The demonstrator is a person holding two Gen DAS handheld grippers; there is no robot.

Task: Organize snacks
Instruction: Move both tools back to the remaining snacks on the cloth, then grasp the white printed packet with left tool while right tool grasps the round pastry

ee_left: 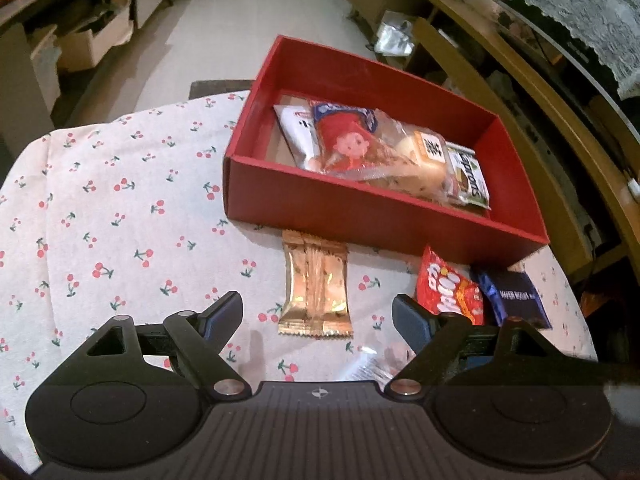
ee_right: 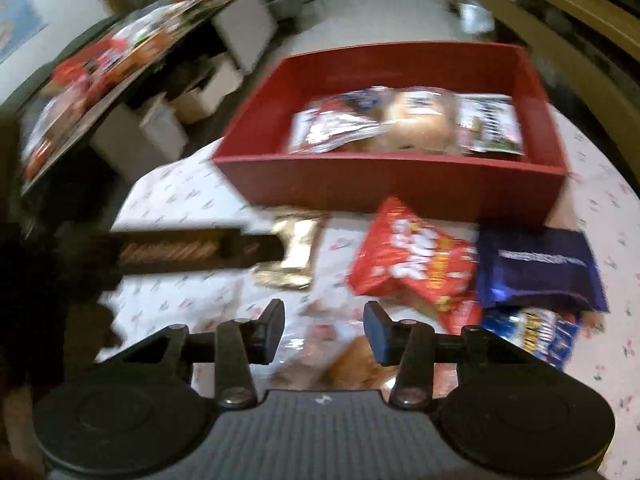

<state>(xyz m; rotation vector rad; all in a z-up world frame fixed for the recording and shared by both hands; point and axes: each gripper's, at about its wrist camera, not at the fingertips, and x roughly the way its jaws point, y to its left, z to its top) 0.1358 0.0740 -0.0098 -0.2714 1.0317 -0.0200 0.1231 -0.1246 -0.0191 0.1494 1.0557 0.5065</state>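
Note:
A red box [ee_left: 320, 200] sits on the cherry-print tablecloth and holds several snack packets [ee_left: 360, 148]. In front of it lie a gold wrapper [ee_left: 316, 284], a red bag [ee_left: 448, 288] and a dark blue packet [ee_left: 512, 296]. My left gripper [ee_left: 318, 316] is open, low over the cloth, with the gold wrapper between its fingers. My right gripper [ee_right: 324, 328] is open above a clear bread packet [ee_right: 344, 356]. The right wrist view is blurred; it shows the red box [ee_right: 392, 184], the gold wrapper [ee_right: 292, 252], red bag [ee_right: 412, 256], blue packet [ee_right: 536, 272] and a blue-yellow packet [ee_right: 536, 332].
The round table's edge [ee_left: 40, 140] drops to a pale floor. A shelf with cardboard boxes [ee_left: 92, 40] stands at the left, wooden furniture [ee_left: 520, 80] at the right. A dark side table with packets [ee_right: 100, 80] is left of the box. My left gripper's arm [ee_right: 192, 248] crosses the cloth.

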